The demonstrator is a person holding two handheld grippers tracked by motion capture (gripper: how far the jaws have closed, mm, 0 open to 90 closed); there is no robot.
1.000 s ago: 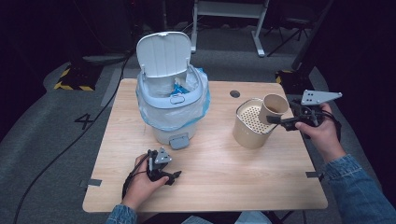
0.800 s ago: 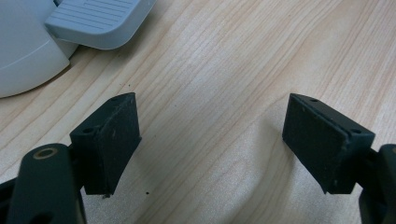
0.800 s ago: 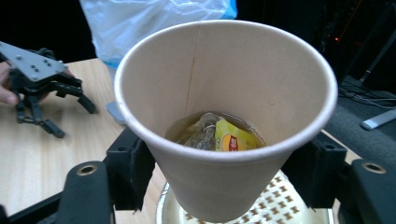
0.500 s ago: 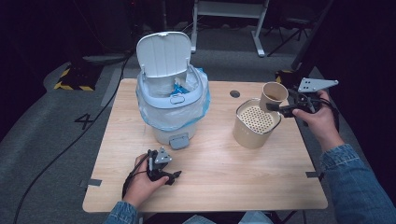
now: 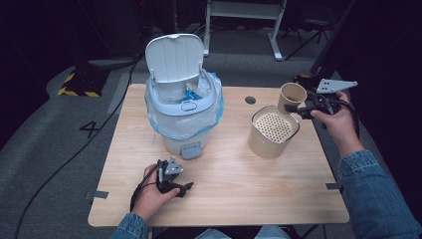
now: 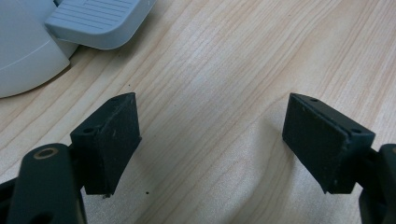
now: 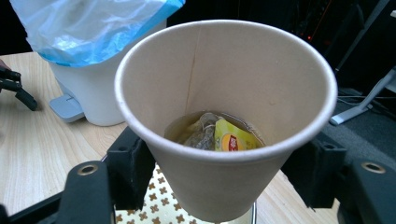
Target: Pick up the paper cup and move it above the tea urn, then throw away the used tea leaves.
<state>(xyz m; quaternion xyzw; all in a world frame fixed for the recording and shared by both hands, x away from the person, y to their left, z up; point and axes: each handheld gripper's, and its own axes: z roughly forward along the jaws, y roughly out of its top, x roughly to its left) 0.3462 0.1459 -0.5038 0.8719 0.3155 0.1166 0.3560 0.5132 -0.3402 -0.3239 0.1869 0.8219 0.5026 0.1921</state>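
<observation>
A wooden table (image 5: pixel 224 199) is seen from the high view, bearing all the objects. At its far left stands a pale pedal bin (image 5: pixel 181 114), lined with a blue-edged plastic bag (image 5: pixel 215 107); its lid (image 5: pixel 174 57) is raised upright at the back, and its pedal (image 5: pixel 191 150) points toward the person's side. To the right of the bin, well apart from it, a beige cylindrical container (image 5: pixel 272 132) with a perforated top is set on the table.

A paper cup (image 5: pixel 291 96) is held upright above the far right edge of that container, clear of the table. It is clamped at its sides between the jaws of the right gripper (image 5: pixel 294 107), which is carried in the right hand (image 5: pixel 338 119). In the right gripper view the cup (image 7: pixel 226 116) is seen from above its rim, a jaw pressed to each side, and a used tea bag (image 7: pixel 208 135) with a yellow tag (image 7: pixel 231 140) is noted lying at the bottom. The perforated top of the container (image 7: pixel 163 207) is observed directly below the cup.

The left gripper (image 5: pixel 185 188) is rested low on the near part of the table, in front of the bin, in the left hand (image 5: pixel 152 191). In the left gripper view its jaws are spread wide with only bare wood (image 6: pixel 210 116) between them; nothing is grasped. The bin's pedal (image 6: pixel 95 21) is recorded just beyond the jaws.
</observation>
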